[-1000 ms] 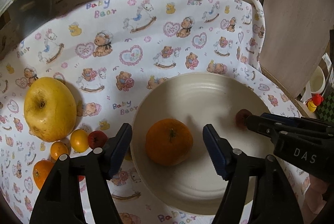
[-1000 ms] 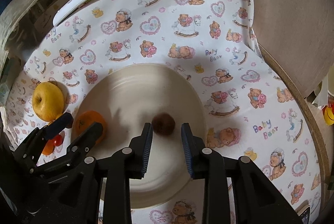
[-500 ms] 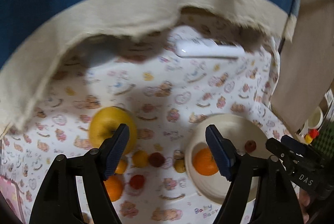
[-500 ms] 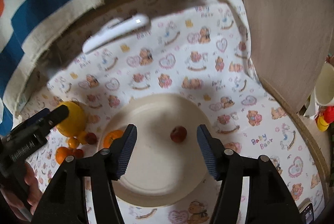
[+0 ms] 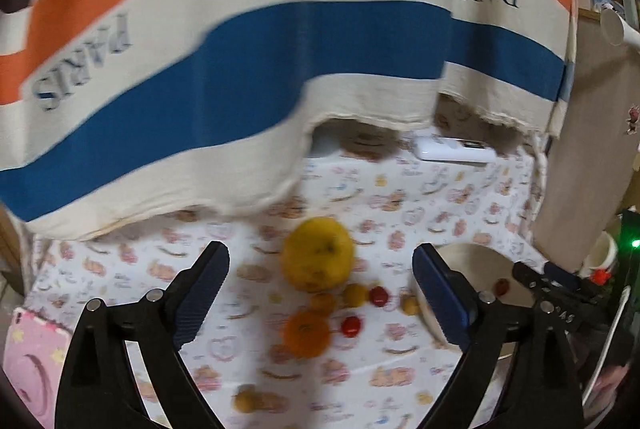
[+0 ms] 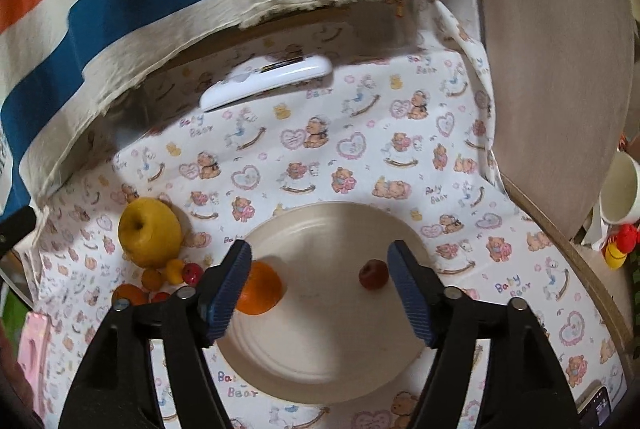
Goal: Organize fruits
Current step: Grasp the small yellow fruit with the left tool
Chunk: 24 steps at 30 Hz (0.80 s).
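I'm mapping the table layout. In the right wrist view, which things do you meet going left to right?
Big yellow apple → round orange mandarin on the cream round plate → small dark-red fruit → white mug.

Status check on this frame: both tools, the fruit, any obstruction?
Left tool and right tool opening, both empty. Orange and small red fruit on plate; yellow apple on cloth. Striped fabric overhangs the back.

Warm indoor light, heavy motion blur in the left view, fisheye bending and dark corners.
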### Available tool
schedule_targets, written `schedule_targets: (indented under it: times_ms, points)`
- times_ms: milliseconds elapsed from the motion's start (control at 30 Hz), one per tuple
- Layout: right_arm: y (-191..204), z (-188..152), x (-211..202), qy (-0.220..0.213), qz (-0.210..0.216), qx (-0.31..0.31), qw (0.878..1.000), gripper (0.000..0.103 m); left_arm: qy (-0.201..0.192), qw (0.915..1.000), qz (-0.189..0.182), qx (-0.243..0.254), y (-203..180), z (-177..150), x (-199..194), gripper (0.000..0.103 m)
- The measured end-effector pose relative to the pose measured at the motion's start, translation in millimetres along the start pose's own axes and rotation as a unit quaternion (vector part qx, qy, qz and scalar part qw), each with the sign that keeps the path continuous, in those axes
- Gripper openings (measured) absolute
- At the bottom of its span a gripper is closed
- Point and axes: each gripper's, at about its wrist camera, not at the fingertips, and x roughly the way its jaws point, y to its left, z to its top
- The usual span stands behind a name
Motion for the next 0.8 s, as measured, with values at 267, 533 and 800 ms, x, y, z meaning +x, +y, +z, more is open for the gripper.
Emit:
schedule_targets:
  times_ms: [267, 533, 800]
  points:
    - [28, -15, 5, -0.003, 0.0, -0.037, 0.999, 0.081, 0.056, 0.9982, 0.017, -0.016, 36, -35, 8, 0.096]
    - [38, -23, 5, -0.012, 0.003, -0.053, 0.999, 0.081, 0.169, 0.9855, 0.011, 0.006, 45, -62, 38, 0.07]
    - [44, -27, 12, -0.003, -0.008, -0.068, 0.998, 0.081, 0.27, 0.9626, 0.025, 0.003, 46, -85, 63, 0.048]
